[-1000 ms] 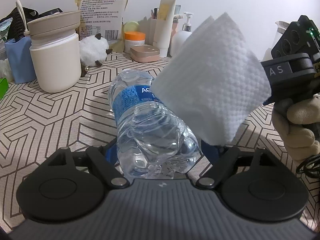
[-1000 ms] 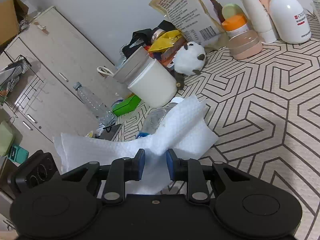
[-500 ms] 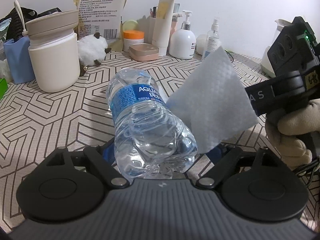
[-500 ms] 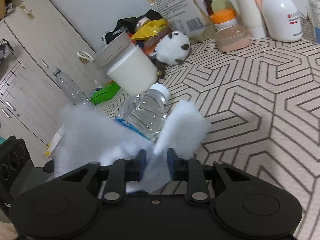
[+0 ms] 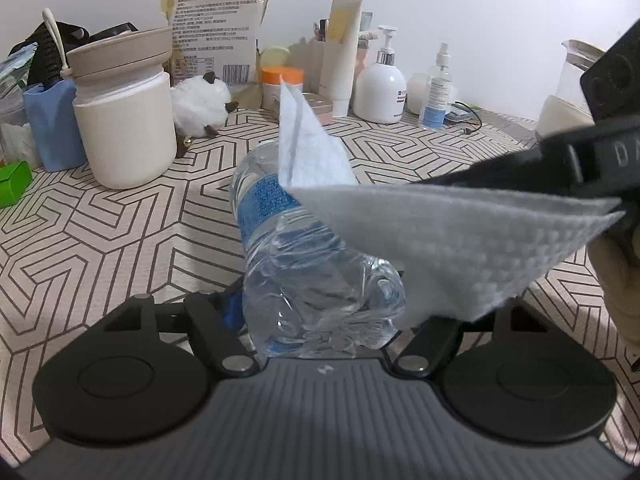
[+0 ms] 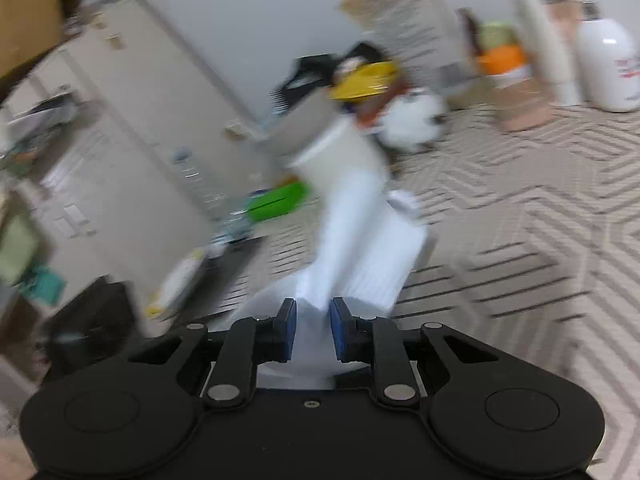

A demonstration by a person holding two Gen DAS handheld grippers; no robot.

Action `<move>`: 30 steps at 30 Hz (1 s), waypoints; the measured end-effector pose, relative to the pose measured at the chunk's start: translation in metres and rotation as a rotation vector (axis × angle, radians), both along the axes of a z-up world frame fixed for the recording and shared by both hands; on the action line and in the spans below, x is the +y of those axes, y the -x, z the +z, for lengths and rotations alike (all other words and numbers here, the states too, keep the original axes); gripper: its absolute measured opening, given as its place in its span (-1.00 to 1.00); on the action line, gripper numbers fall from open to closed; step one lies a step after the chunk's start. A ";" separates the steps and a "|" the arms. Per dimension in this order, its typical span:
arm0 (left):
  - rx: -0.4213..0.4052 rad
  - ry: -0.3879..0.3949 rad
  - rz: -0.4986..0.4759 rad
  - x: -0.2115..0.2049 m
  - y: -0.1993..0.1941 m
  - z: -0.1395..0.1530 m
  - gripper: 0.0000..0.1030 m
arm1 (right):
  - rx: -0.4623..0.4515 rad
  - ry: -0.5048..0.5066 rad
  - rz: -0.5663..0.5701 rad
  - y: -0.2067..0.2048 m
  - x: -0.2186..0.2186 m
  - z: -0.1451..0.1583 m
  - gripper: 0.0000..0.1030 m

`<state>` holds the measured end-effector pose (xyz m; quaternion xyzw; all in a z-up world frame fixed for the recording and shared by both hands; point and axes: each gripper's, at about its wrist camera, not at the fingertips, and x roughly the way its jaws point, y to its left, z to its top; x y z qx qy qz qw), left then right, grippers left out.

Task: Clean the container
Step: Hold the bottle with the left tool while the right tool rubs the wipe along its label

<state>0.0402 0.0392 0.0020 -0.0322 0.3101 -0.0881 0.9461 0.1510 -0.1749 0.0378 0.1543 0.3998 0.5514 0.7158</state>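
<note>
A clear water bottle [image 5: 288,248] with a blue label points away from me, its base toward the camera, tilted above the patterned tablecloth [image 5: 100,232]. My left gripper [image 5: 324,312] grips its crumpled lower body and the jaws are closing on it. The right pad is hidden behind a white paper towel [image 5: 460,248]. That towel drapes over the bottle's right side and stands up past its shoulder. In the blurred right wrist view my right gripper [image 6: 314,320] has the bunched towel [image 6: 372,256] between its blue pads, with the jaws opening slightly. A gloved hand [image 5: 616,272] holds that gripper.
At the back left stand a cream jar with a beige lid [image 5: 124,120], a blue cup [image 5: 52,120] and a green box [image 5: 14,182]. Along the wall are a plush sheep [image 5: 198,108], a printed pouch [image 5: 218,20], an orange-lidded jar [image 5: 280,80], a pump bottle [image 5: 380,88], a spray bottle [image 5: 436,92] and a glass jug [image 5: 572,84].
The towel has swung from upright beside the bottle to lying across its right side. The right gripper has come closer and higher in the left view. The right view is now motion-blurred.
</note>
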 end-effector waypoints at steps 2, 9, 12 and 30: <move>-0.001 -0.001 0.003 0.000 0.000 0.000 0.36 | -0.035 0.012 0.003 0.004 0.003 0.003 -0.39; 0.002 -0.008 0.002 0.000 0.000 0.000 0.37 | 0.003 -0.017 0.007 -0.002 0.002 0.000 -0.39; 0.004 -0.012 0.003 -0.002 -0.001 0.000 0.37 | 0.016 -0.001 -0.017 -0.006 0.001 -0.006 -0.35; -0.001 0.004 -0.002 0.002 0.000 -0.001 0.37 | 0.071 0.031 -0.089 -0.020 -0.007 -0.017 -0.35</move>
